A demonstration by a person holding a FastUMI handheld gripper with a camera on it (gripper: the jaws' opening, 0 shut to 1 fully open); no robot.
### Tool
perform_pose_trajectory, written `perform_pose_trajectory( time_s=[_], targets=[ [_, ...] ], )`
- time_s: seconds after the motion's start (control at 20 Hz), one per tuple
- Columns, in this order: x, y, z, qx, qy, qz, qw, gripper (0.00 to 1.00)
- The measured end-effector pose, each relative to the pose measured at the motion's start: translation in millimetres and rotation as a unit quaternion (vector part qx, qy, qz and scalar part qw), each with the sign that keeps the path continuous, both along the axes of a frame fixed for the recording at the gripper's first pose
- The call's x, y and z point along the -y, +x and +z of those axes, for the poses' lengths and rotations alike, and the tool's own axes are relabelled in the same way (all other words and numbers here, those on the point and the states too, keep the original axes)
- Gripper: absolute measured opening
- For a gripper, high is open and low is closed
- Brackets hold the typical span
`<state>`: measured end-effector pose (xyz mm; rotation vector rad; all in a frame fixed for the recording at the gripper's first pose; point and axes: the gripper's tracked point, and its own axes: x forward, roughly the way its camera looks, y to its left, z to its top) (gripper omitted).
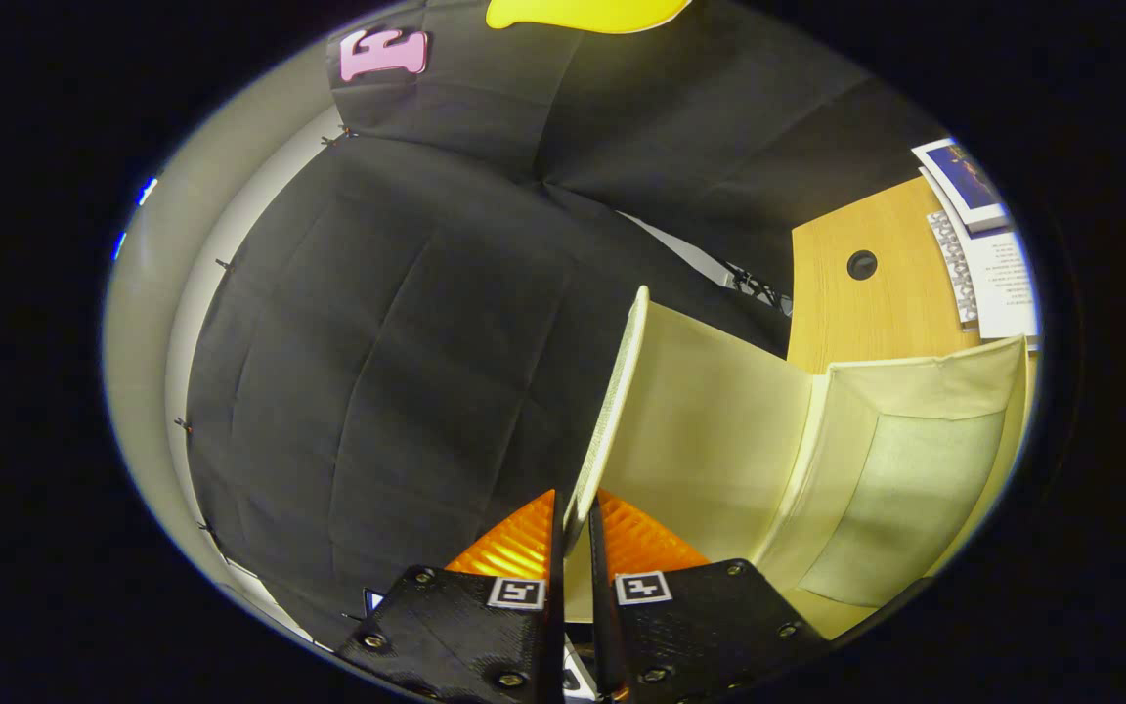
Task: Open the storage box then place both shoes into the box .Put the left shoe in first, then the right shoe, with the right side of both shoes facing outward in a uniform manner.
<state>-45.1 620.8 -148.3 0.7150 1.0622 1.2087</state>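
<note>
On the wooden table [876, 313], near its front edge, the pale cream storage box [905, 460] is seen with its lid [690, 430] swung up and standing nearly on edge. The free edge of the lid is gripped between the two fingers of the gripper [573, 533], which are clenched on it from either side, so that the thin rim [612, 391] of the lid runs up and away from the fingertips. Just beyond the lid, the open body of the box is shown, with its inner wall and a lighter panel exposed. Further back on the table, toward its far edge, a dark round hole [861, 264] is set in the surface, and printed papers [983, 254] are laid beside it. Behind the lid and the table, the black cloth wall [377, 342] of the booth is hung.
</note>
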Motion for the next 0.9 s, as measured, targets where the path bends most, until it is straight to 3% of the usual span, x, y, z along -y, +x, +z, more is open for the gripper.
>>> perform_pose_trajectory(
  time_s=[0.3,0.6,0.9],
  targets=[
    [3,5,24,0.053,0.008,0.005,0.999,0.89],
    [47,4,30,0.071,0.008,0.003,0.997,0.9],
    [131,27,12,0.102,-0.017,-0.059,0.993,0.89]
  ],
)
